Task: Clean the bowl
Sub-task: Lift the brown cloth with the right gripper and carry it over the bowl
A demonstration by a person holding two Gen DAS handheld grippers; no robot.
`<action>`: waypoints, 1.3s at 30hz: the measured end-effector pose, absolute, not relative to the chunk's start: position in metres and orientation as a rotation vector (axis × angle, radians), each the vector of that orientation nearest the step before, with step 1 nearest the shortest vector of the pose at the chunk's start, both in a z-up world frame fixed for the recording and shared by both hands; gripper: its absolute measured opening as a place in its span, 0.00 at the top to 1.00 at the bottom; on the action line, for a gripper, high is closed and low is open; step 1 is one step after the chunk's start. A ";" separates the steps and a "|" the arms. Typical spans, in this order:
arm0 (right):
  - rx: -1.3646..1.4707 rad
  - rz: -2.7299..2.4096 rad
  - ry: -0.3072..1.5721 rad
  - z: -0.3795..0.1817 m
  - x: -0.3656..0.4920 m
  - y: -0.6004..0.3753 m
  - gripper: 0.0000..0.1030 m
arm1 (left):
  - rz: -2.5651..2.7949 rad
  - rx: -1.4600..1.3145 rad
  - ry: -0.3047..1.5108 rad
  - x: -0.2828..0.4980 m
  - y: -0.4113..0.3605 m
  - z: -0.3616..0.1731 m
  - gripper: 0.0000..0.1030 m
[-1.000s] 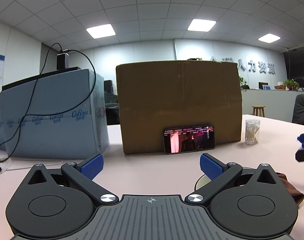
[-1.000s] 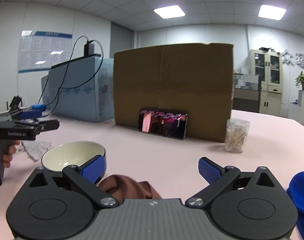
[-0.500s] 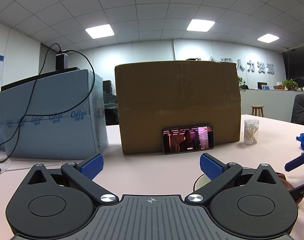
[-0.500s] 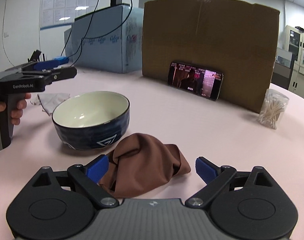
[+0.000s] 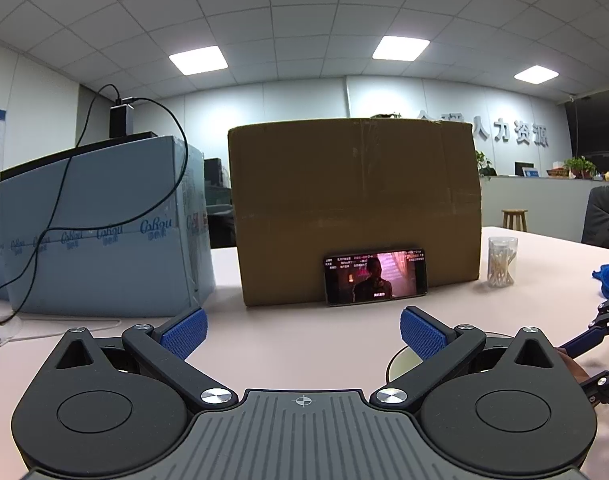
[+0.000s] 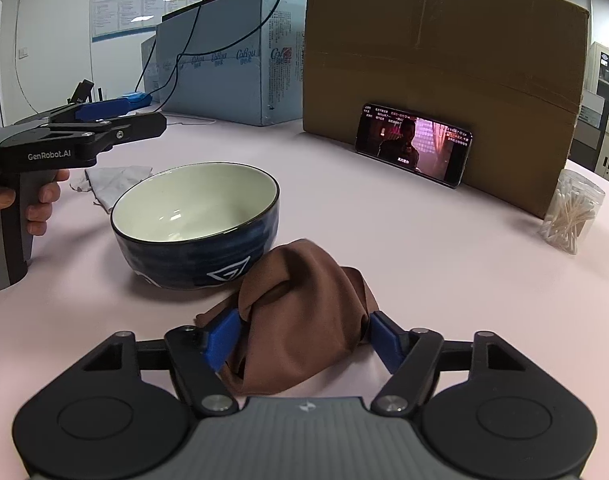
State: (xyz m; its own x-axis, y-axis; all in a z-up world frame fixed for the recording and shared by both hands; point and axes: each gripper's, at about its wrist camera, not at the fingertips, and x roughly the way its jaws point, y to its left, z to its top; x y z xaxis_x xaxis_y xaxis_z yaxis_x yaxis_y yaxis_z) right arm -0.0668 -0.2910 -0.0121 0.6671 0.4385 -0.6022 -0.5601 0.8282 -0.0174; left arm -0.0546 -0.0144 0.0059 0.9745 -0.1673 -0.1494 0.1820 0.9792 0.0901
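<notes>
The right hand-held gripper (image 6: 300,338) has just been closing; its bumpy blue pads press the soft brown cloth (image 6: 304,320) beside the round, shiny bowl (image 6: 196,224) on the smooth pink table (image 6: 424,260). The left hand-held gripper (image 5: 302,330) stands wide, holding nothing.

1. A cardboard box (image 6: 444,72) stands far ahead of the tool on the pink table (image 6: 444,280).
2. A phone (image 6: 414,145) leans against its front, screen lit.
3. A clear tub of cotton swabs (image 6: 572,212) sits ahead to the right.
4. A pale blue carton (image 6: 228,64) stands ahead to the left, cable (image 6: 192,44) draped over it.
</notes>
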 end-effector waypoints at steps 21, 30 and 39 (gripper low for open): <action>-0.101 0.492 0.473 0.015 -0.068 -0.297 0.87 | -0.174 0.103 0.133 -0.057 -0.013 0.006 0.00; -0.023 0.538 0.336 0.040 -0.074 -0.288 0.87 | -0.170 0.103 0.125 -0.058 -0.013 0.007 0.00; 0.092 0.624 0.313 0.034 -0.067 -0.281 0.87 | -0.169 0.103 0.117 -0.061 -0.013 0.007 0.00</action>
State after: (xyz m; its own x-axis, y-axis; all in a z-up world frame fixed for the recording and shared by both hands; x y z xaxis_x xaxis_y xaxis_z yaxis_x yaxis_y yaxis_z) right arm -0.0674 -0.2808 0.0336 0.7662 0.5875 -0.2605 -0.5599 0.8092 0.1783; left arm -0.0605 -0.0127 0.0073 0.9790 -0.1611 -0.1248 0.1731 0.9806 0.0919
